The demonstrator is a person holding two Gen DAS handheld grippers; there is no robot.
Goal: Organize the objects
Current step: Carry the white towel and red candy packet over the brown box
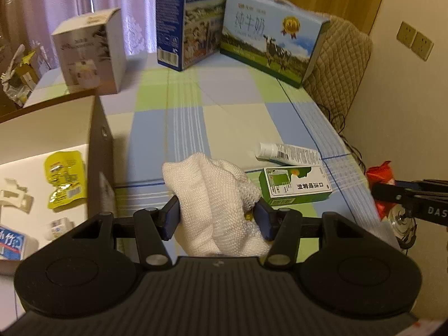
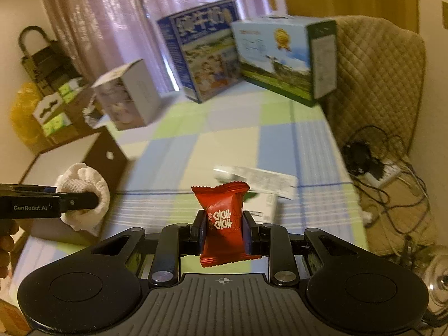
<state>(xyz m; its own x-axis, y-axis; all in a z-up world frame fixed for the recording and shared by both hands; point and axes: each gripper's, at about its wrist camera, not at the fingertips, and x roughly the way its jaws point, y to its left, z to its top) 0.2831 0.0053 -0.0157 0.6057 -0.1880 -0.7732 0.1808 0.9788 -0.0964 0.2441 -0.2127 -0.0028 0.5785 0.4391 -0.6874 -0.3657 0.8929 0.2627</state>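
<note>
My left gripper (image 1: 217, 215) is shut on a bunched white knitted cloth (image 1: 215, 196), held above the checked tablecloth (image 1: 173, 123) just right of the open storage box (image 1: 96, 145). The cloth (image 2: 84, 190) and left gripper (image 2: 92, 198) also show at the left of the right wrist view. My right gripper (image 2: 224, 231) is shut on a red candy packet (image 2: 222, 218) with white characters, lifted off the table. A white tube (image 1: 288, 154) and a small green-and-white carton (image 1: 295, 186) lie on the table beyond the cloth.
The box holds yellow sachets (image 1: 65, 179), white clips and small cartons. Two milk cartons (image 1: 193, 19) (image 1: 274, 39) and a white gift box (image 1: 92, 53) stand at the far end. A quilted chair (image 2: 375, 84) and cables (image 2: 378, 168) lie to the right.
</note>
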